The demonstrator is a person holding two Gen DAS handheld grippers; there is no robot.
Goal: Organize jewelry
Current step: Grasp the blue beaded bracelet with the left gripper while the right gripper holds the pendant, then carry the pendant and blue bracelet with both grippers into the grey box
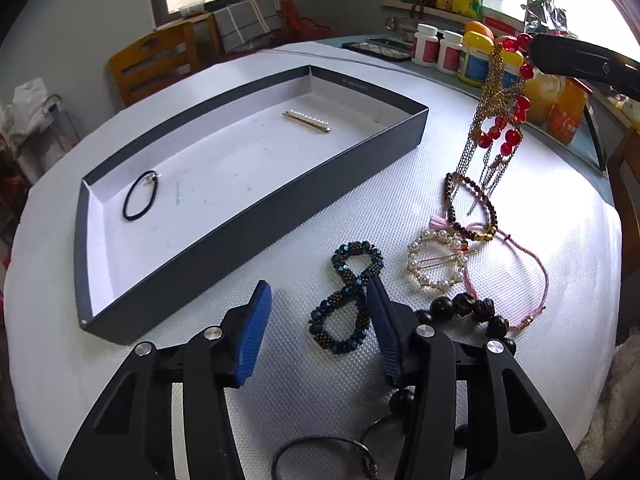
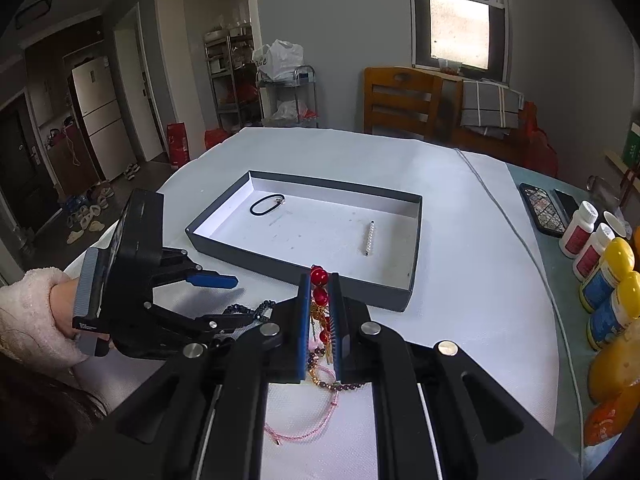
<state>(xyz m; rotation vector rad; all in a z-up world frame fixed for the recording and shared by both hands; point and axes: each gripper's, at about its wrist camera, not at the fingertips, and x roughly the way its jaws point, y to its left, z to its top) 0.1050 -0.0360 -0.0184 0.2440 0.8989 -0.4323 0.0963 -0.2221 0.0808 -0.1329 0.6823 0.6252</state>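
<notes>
A grey tray (image 1: 224, 248) with a white floor holds a black hair tie (image 1: 140, 195) and a pearl hair clip (image 1: 307, 121); the tray also shows in the right wrist view (image 2: 280, 258). My right gripper (image 2: 320, 280) is shut on a red bead and gold chain necklace (image 2: 319, 276), which hangs lifted above the table (image 1: 502, 120). My left gripper (image 1: 318, 300) is open just above a dark blue beaded bracelet (image 1: 348, 296) twisted into a figure eight. It also shows in the right wrist view (image 2: 224, 300).
On the white cloth lie a garnet bracelet (image 1: 472, 204), a round pearl clip (image 1: 438, 260), a pink cord (image 1: 528, 280), black beads (image 1: 468, 308) and a dark ring (image 1: 320, 456). Bottles (image 2: 604, 276) and phones (image 2: 544, 208) stand at the right.
</notes>
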